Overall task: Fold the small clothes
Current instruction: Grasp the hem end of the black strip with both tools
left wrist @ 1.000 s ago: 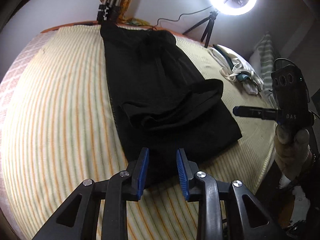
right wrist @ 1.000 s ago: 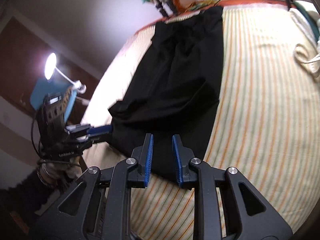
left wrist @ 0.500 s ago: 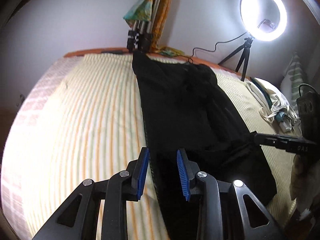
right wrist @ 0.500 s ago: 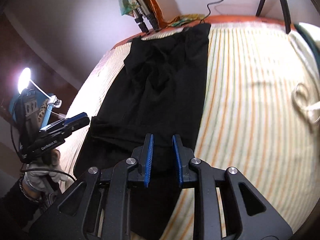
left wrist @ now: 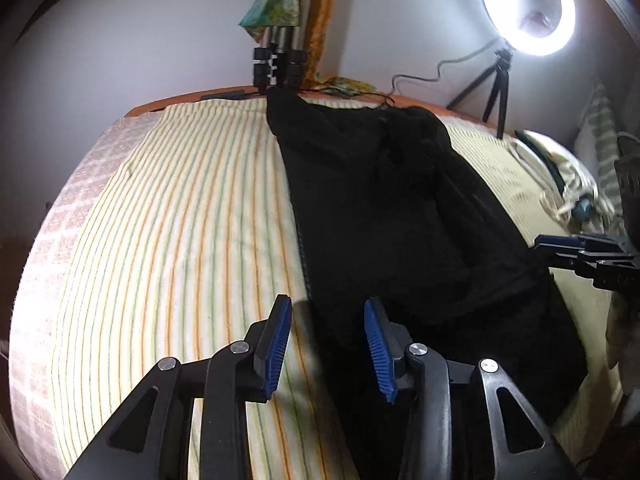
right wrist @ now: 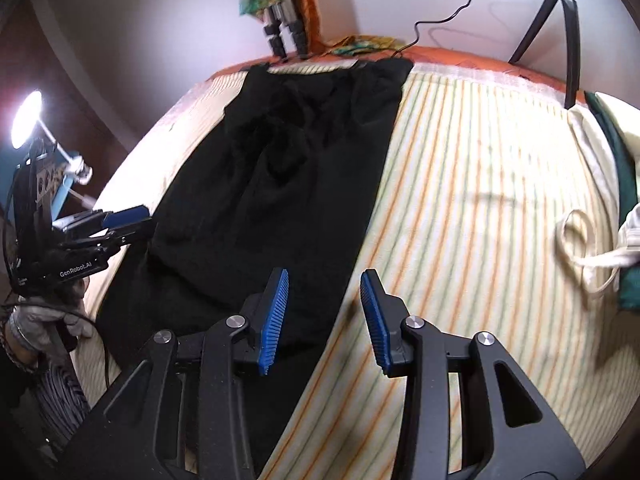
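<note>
Fingers (left wrist: 276, 344) of the left gripper (left wrist: 326, 344) are opening, released, and straddle the left edge of the garment (left wrist: 392, 216) without pressing it. The right gripper (right wrist: 324, 316) is opening too, its fingers (right wrist: 276, 312) apart over the cloth's right edge, nothing pinched. The near hem of the garment is hidden under both tools, and its black folds are hard to read. It lies flat along the middle of the bed (left wrist: 180, 220), long axis running from the near edge to the far edge, where its gathered end reaches the headboard side. A creased hump sits in the far half. A ring light (left wrist: 528, 4) stands at the far right corner, pale cloths (right wrist: 592, 248) by the right edge.
</note>
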`<state>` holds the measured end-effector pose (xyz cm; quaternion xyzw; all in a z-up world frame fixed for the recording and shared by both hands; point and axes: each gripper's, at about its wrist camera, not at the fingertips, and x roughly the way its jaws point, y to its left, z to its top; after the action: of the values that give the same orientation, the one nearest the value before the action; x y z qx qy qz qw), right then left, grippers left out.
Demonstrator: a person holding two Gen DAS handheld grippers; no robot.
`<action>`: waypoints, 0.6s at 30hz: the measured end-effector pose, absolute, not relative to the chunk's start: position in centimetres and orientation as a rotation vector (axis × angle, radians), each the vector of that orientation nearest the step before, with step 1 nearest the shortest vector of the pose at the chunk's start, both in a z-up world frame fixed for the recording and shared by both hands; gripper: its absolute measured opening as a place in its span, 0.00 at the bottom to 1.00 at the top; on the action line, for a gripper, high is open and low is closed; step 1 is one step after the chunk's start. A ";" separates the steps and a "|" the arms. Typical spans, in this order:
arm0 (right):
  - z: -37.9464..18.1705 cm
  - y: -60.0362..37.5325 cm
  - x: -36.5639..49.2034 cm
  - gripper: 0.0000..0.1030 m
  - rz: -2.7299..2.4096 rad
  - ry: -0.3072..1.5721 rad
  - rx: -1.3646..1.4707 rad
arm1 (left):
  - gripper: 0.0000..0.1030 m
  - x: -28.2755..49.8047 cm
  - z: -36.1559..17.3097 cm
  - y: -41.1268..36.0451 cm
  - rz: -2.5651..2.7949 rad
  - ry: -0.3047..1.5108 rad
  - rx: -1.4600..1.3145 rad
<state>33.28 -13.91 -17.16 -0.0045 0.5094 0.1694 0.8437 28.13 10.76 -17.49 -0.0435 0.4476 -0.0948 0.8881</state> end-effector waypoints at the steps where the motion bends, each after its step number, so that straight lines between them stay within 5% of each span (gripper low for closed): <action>1: -16.8 -14.3 33.8 0.39 0.359 1.067 0.005 | 0.38 28.3 -17.2 11.0 -0.197 0.926 -0.096; 18: -18.2 -18.7 49.1 0.42 0.310 1.029 0.357 | 0.47 41.3 -15.8 13.3 -0.235 0.906 -0.229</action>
<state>49.09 -18.66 -18.23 0.1691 0.4876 0.1467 0.8439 41.29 13.28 -15.84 -0.1099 0.4356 -0.1131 0.8862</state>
